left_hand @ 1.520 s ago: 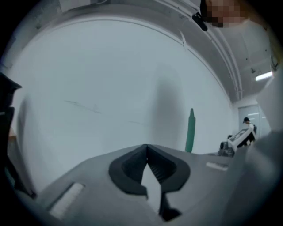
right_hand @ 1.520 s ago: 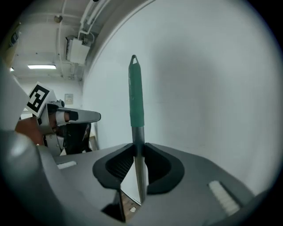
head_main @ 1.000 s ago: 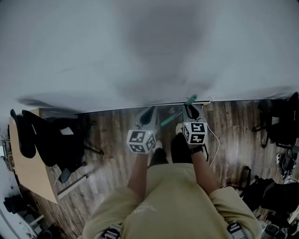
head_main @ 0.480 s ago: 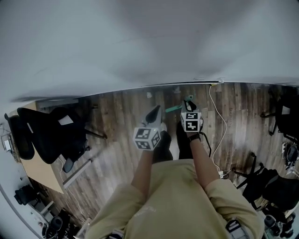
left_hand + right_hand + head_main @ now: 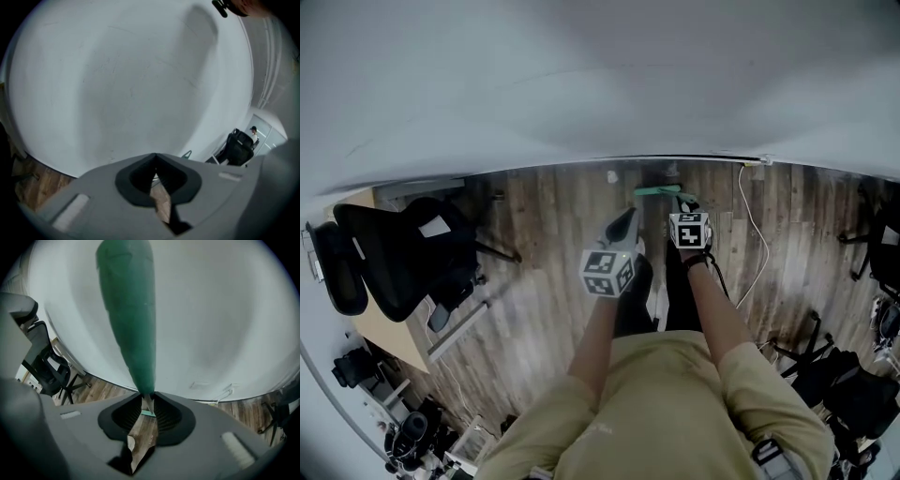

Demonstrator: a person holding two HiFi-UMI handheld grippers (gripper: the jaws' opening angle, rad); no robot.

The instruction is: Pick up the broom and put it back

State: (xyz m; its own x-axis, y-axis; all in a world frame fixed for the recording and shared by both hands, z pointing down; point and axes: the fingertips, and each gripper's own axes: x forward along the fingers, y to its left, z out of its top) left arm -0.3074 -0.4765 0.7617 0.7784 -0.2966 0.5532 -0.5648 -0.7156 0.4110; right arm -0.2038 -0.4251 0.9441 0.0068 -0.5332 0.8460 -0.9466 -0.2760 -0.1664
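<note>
The broom shows as a teal-green handle (image 5: pixel 656 190), lying short and nearly level in the head view just in front of the wall's base. In the right gripper view the handle (image 5: pixel 129 310) rises from between the jaws and up across the white wall. My right gripper (image 5: pixel 680 199) (image 5: pixel 147 400) is shut on it. The broom's head is not in view. My left gripper (image 5: pixel 623 223) (image 5: pixel 155 157) hangs beside it to the left, over the wooden floor, with its tips together and nothing between them.
A white wall (image 5: pixel 581 84) fills the top of the head view and meets the wooden floor (image 5: pixel 544 234). A black office chair (image 5: pixel 394 253) and a desk (image 5: pixel 380 333) stand at the left. A white cable (image 5: pixel 753 234) trails on the right, with dark bags (image 5: pixel 853 394) beyond.
Both grippers have come down toward the floor, the right one with the broom handle in it. The handle's slant in the head view has flattened to nearly level.
</note>
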